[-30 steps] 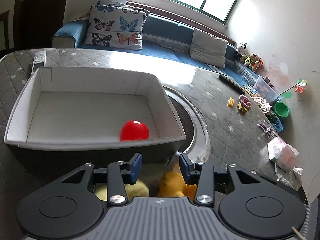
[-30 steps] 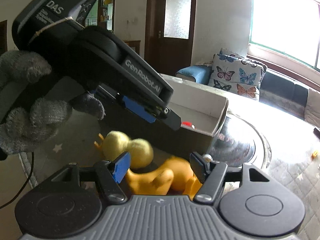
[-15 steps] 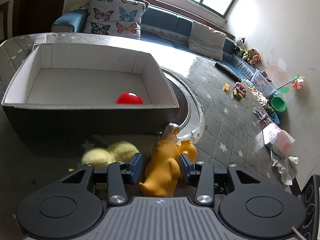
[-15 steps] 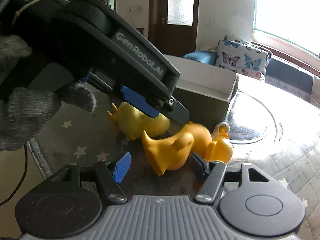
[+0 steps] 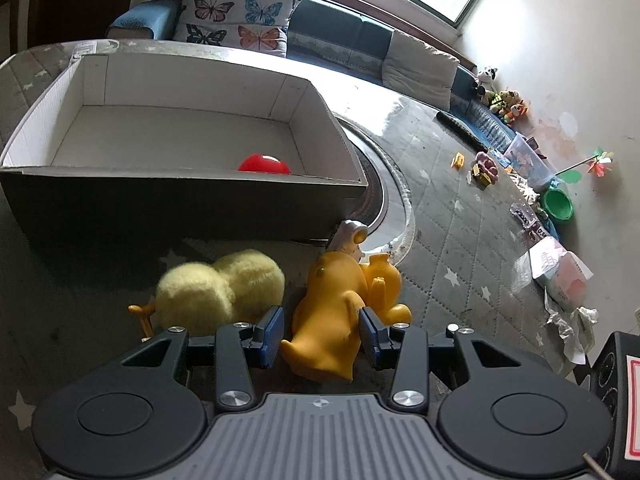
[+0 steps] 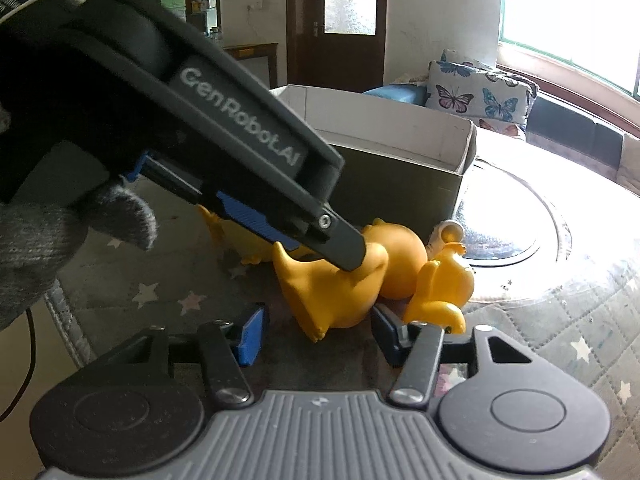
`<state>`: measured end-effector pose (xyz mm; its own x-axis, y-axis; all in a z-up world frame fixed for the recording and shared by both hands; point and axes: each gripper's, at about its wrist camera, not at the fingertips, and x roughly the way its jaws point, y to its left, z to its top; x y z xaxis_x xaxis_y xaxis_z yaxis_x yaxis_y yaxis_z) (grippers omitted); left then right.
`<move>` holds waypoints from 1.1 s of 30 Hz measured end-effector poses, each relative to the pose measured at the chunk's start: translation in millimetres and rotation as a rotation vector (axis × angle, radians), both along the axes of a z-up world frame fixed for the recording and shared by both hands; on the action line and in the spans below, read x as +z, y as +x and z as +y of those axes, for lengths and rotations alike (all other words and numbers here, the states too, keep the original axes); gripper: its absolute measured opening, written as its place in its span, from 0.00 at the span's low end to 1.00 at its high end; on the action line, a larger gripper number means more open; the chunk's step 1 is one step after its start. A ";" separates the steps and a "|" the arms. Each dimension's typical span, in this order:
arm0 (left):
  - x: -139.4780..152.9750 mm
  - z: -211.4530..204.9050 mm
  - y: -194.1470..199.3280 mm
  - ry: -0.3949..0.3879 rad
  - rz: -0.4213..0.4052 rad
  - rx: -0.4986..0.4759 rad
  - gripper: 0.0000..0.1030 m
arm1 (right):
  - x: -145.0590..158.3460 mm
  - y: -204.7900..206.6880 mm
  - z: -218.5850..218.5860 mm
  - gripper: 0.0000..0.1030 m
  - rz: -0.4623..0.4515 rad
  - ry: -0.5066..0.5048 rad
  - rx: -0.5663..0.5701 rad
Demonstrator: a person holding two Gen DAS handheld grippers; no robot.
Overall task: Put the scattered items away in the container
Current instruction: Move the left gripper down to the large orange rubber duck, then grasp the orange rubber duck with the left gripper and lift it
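A: Two grippers sit low over the quilted star-pattern mat point(image 5: 460, 216). Start with the largest item. Where is your container?

B: Your cardboard box point(image 5: 100, 196) stands on the mat directly beyond the toys, open at the top, white inside. A red ball point(image 5: 263, 164) lies against its near wall.

A: Next, the toys on the mat.

B: Your fluffy yellow chick point(image 5: 216, 288) lies in front of the box, left of the orange rubber duck point(image 5: 332, 320). A smaller orange toy point(image 6: 444, 280) lies touching the duck's right side.

A: State of the left gripper point(image 5: 320, 334)?

B: Its jaws stand wide and straddle the duck's body. Whether the right pad touches the duck, you cannot tell; the left pad stands clear of it.

A: And the right gripper point(image 6: 316, 334)?

B: Its jaws are closing. The duck's tail end lies between them, and the pads are not yet pressing it.
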<state>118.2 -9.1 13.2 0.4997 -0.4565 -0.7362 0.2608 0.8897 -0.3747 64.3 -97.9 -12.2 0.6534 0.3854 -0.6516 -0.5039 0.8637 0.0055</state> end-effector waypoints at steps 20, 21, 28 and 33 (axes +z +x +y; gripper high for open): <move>-12.0 -11.4 2.3 -0.033 0.069 -0.044 0.43 | 4.5 -6.1 -15.2 0.45 -0.013 -0.003 -0.027; -11.0 -11.9 3.3 -0.031 0.064 -0.043 0.43 | 4.5 -6.7 -15.3 0.45 -0.012 -0.003 -0.026; -2.6 -18.2 14.1 -0.016 0.031 -0.037 0.43 | 4.1 -8.1 -11.3 0.46 -0.004 -0.001 -0.014; -4.2 -24.7 24.9 0.009 0.027 -0.032 0.43 | 4.7 -6.4 -10.6 0.48 0.001 0.006 -0.011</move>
